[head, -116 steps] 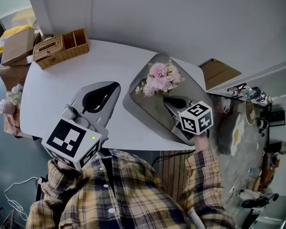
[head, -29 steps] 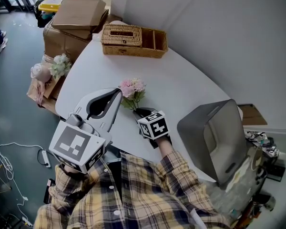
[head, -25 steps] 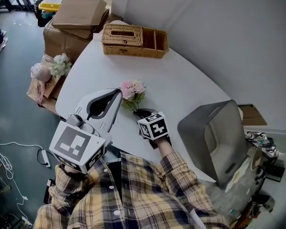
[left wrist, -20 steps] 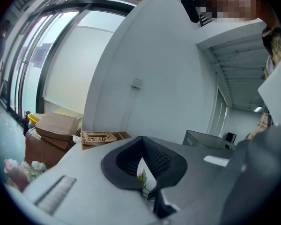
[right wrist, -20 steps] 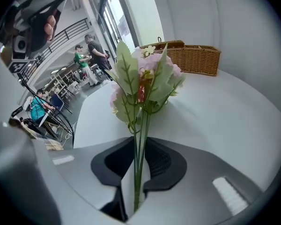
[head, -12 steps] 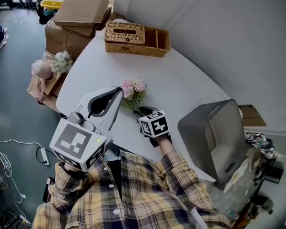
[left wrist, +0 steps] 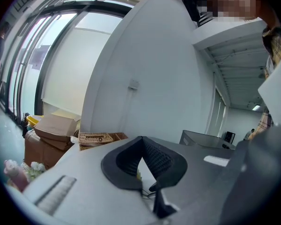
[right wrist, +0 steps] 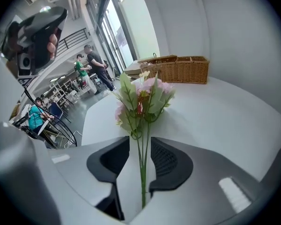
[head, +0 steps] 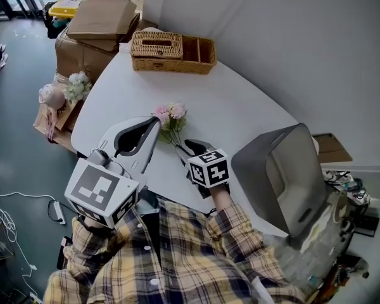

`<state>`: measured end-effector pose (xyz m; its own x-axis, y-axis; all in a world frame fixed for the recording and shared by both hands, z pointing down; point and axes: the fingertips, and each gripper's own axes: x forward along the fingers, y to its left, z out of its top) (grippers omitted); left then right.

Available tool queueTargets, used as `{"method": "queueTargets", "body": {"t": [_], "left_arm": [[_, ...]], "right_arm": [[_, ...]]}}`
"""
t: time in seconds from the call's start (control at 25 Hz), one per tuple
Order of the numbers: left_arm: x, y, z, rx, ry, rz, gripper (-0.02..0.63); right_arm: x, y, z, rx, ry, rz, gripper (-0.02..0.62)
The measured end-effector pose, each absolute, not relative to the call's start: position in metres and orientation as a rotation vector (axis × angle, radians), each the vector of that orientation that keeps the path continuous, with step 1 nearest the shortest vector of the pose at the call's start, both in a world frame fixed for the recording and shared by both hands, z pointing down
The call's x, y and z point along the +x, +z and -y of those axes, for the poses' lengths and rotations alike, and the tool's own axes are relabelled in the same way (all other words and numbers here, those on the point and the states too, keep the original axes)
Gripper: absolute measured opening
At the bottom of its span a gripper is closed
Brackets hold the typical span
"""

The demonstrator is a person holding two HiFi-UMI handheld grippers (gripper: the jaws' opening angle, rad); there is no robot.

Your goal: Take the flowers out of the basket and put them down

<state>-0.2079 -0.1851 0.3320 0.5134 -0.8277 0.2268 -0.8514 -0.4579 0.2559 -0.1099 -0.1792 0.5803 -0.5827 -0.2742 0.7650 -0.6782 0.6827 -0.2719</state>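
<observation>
A small bunch of pink flowers (head: 170,116) with green stems lies on the white table (head: 240,106). It rests between my two grippers and left of the tilted grey basket (head: 285,176). In the right gripper view the flowers (right wrist: 143,97) stretch away from the jaws. My right gripper (head: 189,146) stands just above the stems. Its jaws have just been opening, and the thin stems run through the gap of the right gripper (right wrist: 140,146) with room on both sides. My left gripper (head: 153,121) hovers left of the blooms. In its own view the left gripper (left wrist: 141,139) is shut on nothing.
A wicker box (head: 172,52) sits at the table's far edge. Cardboard boxes (head: 95,24) and another bunch of flowers (head: 60,90) stand off the table's left side. The table's near edge runs just under my hands. People (right wrist: 91,67) are far off in the right gripper view.
The right gripper's jaws have come apart from the stems and it has lifted slightly. The flowers stay lying on the table. The left gripper has kept still.
</observation>
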Motion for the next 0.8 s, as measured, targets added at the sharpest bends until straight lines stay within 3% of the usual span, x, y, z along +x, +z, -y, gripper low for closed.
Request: {"method": "queueTargets", "body": {"t": [0.4,0.8], "left_arm": [[-0.147,0.313,0.173,2.517,0.109,1.289,0.012],[-0.054,0.293,0.152,2.623,0.107,1.119,0.012]], "right_arm": [[-0.087,0.447,0.169,0.884,0.64,2.46,0.13],[-0.009,0.327,0.138,1.113,0.436,2.631,0.1]]}}
